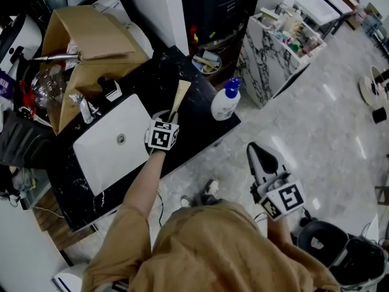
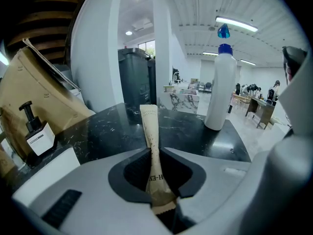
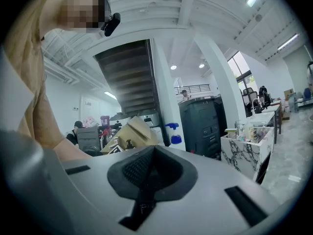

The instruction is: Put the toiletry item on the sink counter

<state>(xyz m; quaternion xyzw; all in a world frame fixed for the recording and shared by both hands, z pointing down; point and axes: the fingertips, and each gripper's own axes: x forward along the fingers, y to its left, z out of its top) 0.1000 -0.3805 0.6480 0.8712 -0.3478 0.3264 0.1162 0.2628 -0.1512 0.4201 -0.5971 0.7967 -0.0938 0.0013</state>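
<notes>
**Tube over the tabletop, not yet let go**

At the far left a cardboard box (image 1: 91,35) leans on the black marble tabletop (image 1: 197,117). A small pump bottle (image 1: 109,89) stands just in front of it, next to the white sink basin (image 1: 100,157).

Just right of the basin, the left claw (image 1: 172,117) pinches the beige toiletry tube (image 1: 181,93) by its flat crimped end. The rest of the tube juts forward over bare tabletop. I cannot tell whether its far tip touches the stone.

Further right stands a white bottle with a blue cap (image 1: 225,102), apart from the tube.

The right claw (image 1: 258,157) hangs well off the tabletop, above the floor, pressed together on nothing.

My reading is that the carry is nearly finished. What remains is to lay the tube flat on the open stone between basin and bottle, spread the left claw, and draw it away.
</notes>
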